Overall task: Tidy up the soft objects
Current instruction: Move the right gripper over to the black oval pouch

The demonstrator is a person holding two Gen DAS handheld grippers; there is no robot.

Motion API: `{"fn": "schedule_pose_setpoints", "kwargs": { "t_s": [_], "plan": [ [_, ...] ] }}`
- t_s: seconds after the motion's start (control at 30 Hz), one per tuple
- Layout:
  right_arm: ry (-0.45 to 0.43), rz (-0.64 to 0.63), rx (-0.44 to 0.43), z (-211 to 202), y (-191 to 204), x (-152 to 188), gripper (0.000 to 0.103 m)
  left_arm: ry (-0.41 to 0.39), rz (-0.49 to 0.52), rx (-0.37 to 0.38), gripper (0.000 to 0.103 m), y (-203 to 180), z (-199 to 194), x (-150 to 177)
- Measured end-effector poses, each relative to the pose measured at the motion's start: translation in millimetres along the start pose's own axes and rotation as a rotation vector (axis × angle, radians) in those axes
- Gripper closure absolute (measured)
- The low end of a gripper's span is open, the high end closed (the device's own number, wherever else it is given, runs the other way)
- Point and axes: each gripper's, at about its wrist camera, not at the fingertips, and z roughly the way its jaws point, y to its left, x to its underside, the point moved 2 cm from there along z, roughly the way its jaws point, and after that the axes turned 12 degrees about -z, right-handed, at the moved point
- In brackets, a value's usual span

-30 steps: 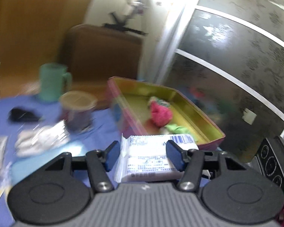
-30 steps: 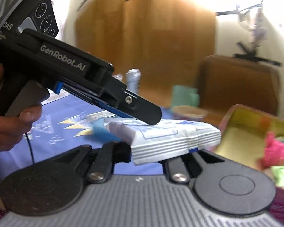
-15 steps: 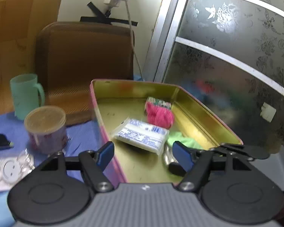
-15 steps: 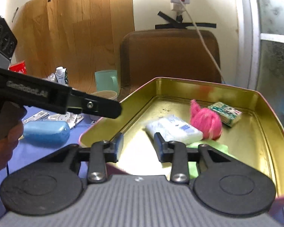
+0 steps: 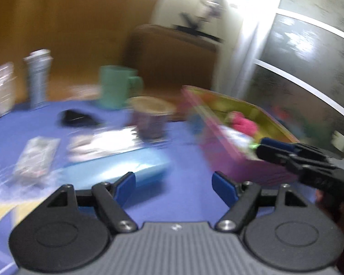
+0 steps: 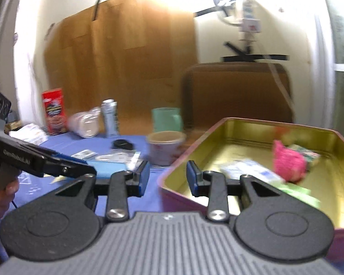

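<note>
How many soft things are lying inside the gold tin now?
4, maybe more hidden: white tissue pack at centre, pink fluffy ball behind it, green cloth in front, small patterned packet far right.

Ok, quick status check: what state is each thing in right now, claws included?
left claw: open, nothing between the pads, jaws just opened further
right claw: open, empty
tin tray: lidless, holding the soft items
white tissue pack: lying flat in the tray
pink plush: in the tray
blue pouch: lying on the blue tablecloth, outside the tray
lidded cup: upright, lid on
green mug: upright
</note>
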Motion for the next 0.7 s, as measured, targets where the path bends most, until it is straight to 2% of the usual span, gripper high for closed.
{"fn": "schedule_pose_setpoints", "kwargs": {
  "t_s": [0.13, 0.27, 0.4, 0.47, 0.57, 0.7],
  "plan": [
    [0.033, -0.025, -0.089, 32, 29, -11, 0.065, -0.069, -0.084, -0.156, 0.025, 59, -17, -2],
    [0.079, -0.074, -0.177, 77, 59, -32, 0.065, -0.121, -0.153, -0.253, 0.025, 101, -23, -6],
    [0.160, -0.167, -0.243, 140, 78, -68, 0.057, -0.156, -0.261, -0.205, 0.025, 126, -31, -6],
    [0.240, -0.206, -0.258, 183, 82, -82, 0.053, -0.178, -0.280, -0.184, 0.025, 130, -35, -7],
    [0.376, -0.256, -0.265, 248, 85, -86, 0.048, -0.189, -0.286, -0.170, 0.025, 129, -36, -6],
    [0.473, -0.270, -0.251, 303, 88, -79, 0.043, -0.193, -0.268, -0.164, 0.025, 127, -36, -5]
  ]
}}
